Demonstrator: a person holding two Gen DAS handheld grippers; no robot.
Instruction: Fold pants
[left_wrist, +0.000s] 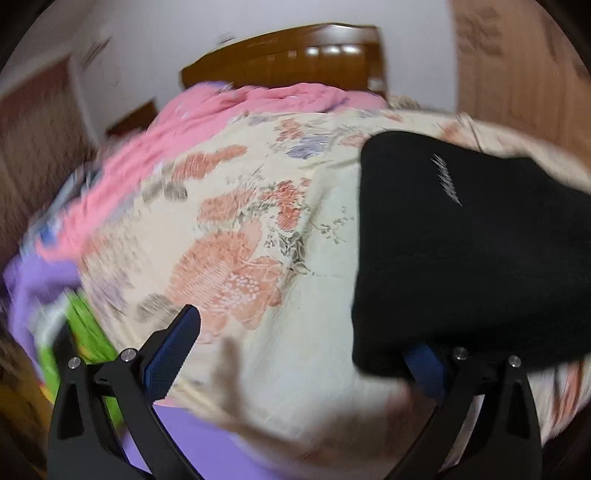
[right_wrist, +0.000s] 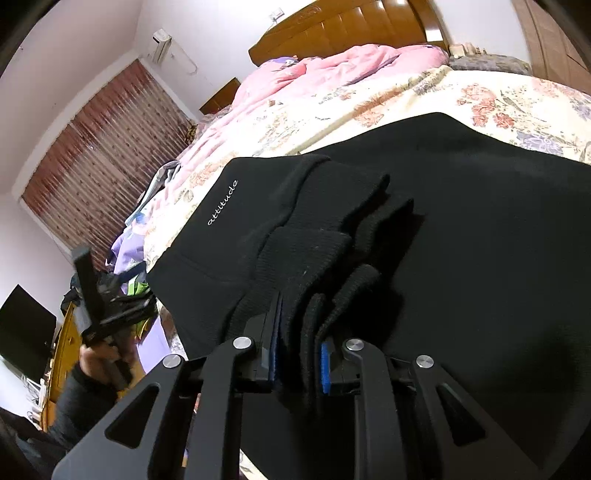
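The black pants (right_wrist: 461, 229) lie on the floral bedspread (right_wrist: 406, 99), with white "attitude" lettering on one leg. My right gripper (right_wrist: 297, 354) is shut on bunched ribbed cuffs (right_wrist: 306, 258) of the pants near the bed's front edge. In the left wrist view the pants (left_wrist: 461, 251) fill the right side. My left gripper (left_wrist: 303, 354) is open, its jaws wide apart over the bedspread (left_wrist: 258, 206); the pants' edge covers its right fingertip. The left gripper also shows in the right wrist view (right_wrist: 107, 310), held in a hand off the bed's left side.
A pink quilt (right_wrist: 332, 66) is heaped at the head of the bed by the wooden headboard (right_wrist: 351, 26). Purple and green clothes (left_wrist: 55, 302) lie at the bed's left edge. Red-brown curtains (right_wrist: 99, 162) hang at the left; a dark monitor (right_wrist: 26, 332) stands lower left.
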